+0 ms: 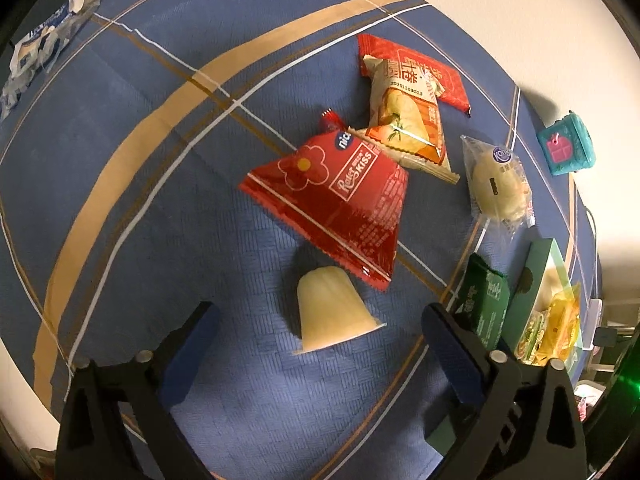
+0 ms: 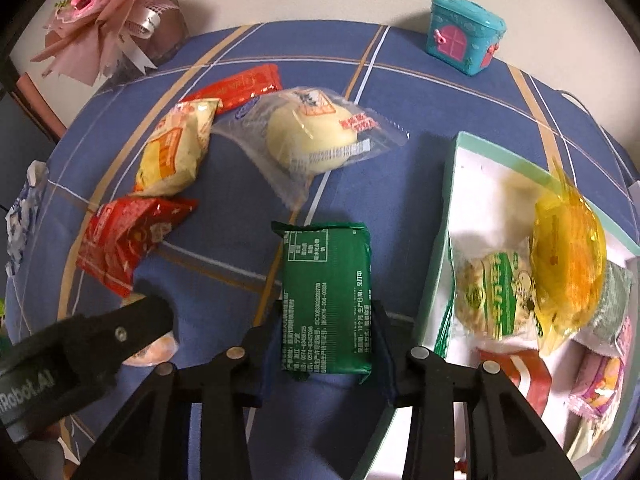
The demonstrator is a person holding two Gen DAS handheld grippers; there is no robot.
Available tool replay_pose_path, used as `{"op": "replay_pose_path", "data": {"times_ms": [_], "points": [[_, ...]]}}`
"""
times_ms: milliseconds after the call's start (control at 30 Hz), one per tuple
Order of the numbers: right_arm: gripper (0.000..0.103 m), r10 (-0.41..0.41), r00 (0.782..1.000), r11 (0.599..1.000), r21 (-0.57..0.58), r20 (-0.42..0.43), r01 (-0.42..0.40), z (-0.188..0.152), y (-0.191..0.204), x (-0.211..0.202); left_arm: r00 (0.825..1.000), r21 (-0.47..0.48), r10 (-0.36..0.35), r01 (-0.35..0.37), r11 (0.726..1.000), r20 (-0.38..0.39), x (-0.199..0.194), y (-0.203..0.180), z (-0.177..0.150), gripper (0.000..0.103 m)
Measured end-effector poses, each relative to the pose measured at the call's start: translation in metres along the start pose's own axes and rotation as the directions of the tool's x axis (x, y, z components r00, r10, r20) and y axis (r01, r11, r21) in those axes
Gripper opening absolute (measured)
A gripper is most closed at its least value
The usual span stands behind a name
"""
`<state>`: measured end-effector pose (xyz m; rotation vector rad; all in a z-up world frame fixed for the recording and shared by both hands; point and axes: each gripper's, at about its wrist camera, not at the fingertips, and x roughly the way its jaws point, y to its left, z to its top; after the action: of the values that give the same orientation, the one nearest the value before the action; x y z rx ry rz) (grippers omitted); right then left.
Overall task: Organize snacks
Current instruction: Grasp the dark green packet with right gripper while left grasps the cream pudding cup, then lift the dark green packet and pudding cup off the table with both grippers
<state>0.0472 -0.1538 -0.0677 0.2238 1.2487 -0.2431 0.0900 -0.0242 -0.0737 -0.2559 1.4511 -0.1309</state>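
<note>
My left gripper (image 1: 320,320) is open around a pale yellow jelly cup (image 1: 332,314) lying on the blue cloth, not touching it. Beyond it lie a red triangular packet (image 1: 340,196), an orange-white packet (image 1: 400,120), a flat red packet (image 1: 424,68) and a clear-wrapped bun (image 1: 498,182). My right gripper (image 2: 326,340) is shut on a green packet (image 2: 326,292), just left of the green-rimmed box (image 2: 444,240) that holds several snacks. The box also shows in the left wrist view (image 1: 536,280), as does the green packet (image 1: 486,304).
A teal toy house (image 2: 466,32) stands at the table's far edge. A pink bouquet (image 2: 116,12) is at the far left. A blue-white wrapper (image 1: 44,36) lies at the left edge. The left gripper's body (image 2: 80,344) shows at the right wrist view's lower left.
</note>
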Motion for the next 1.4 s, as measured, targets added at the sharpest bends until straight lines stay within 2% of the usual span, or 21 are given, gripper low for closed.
{"op": "replay_pose_path", "data": {"times_ms": [167,400,467,933,1067,1400], "points": [[0.042,0.009,0.999,1.0,0.024,-0.045,-0.008,-0.009,0.002,-0.001,1.0,0.005,-0.01,0.01,1.0,-0.015,0.0,0.001,-0.008,0.076],[0.042,0.028,0.997,0.999,0.039,-0.074,-0.025,-0.018,0.003,-0.003,1.0,0.01,-0.021,0.021,1.0,-0.019,0.001,-0.002,-0.016,0.058],[0.042,0.034,0.996,0.999,0.045,-0.083,-0.03,-0.023,0.005,-0.003,0.999,0.01,-0.038,0.038,0.999,-0.021,0.0,-0.003,-0.018,0.048],[0.042,0.04,0.993,0.998,0.047,-0.111,-0.035,-0.035,0.014,-0.003,0.998,0.003,-0.06,0.06,0.998,-0.024,-0.003,-0.003,-0.01,0.045],[0.042,0.046,0.991,0.998,0.054,-0.123,-0.04,-0.021,0.016,0.009,0.996,0.0,-0.087,0.087,0.996,-0.028,-0.006,-0.004,-0.008,0.045],[0.042,0.094,0.986,0.992,0.098,-0.141,-0.08,-0.01,0.003,0.006,0.992,-0.013,-0.128,0.127,0.992,-0.024,-0.013,-0.006,-0.005,0.045]]}}
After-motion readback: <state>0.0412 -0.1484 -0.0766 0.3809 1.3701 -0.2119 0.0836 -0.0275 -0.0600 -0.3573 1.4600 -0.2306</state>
